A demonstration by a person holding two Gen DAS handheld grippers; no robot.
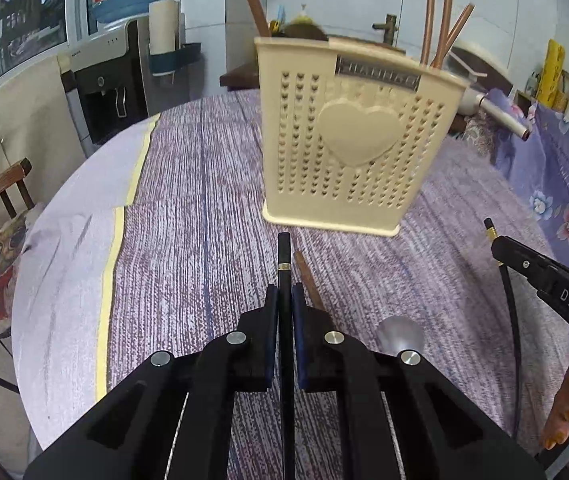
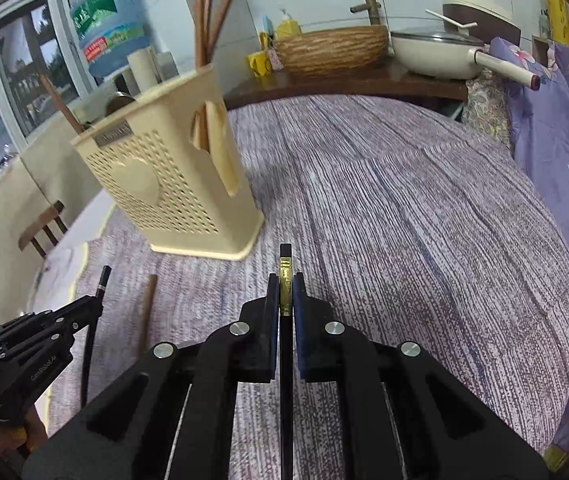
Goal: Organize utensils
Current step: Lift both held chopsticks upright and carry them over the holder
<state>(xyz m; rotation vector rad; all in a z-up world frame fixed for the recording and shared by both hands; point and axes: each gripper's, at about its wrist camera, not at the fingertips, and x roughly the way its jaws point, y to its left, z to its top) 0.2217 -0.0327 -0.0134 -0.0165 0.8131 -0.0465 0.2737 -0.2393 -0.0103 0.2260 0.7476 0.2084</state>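
A cream perforated utensil holder point(image 1: 348, 140) with a heart on its front stands on the purple tablecloth; it also shows in the right wrist view point(image 2: 164, 184). Several brown chopsticks point(image 1: 440, 20) stick out of it. My left gripper point(image 1: 284, 294) is shut on a black chopstick point(image 1: 284, 256) with a gold band, held above the cloth in front of the holder. My right gripper point(image 2: 283, 284) is shut on another black chopstick point(image 2: 285, 264). A brown chopstick point(image 1: 308, 280) and a metal spoon point(image 1: 400, 336) lie on the cloth beside my left gripper.
A wooden chair point(image 1: 0, 196) stands left of the table. A water dispenser point(image 1: 108, 80) is behind it. A counter holds a wicker basket point(image 2: 330, 48) and a white pan point(image 2: 436, 52). Floral purple fabric point(image 2: 556, 120) lies along the right.
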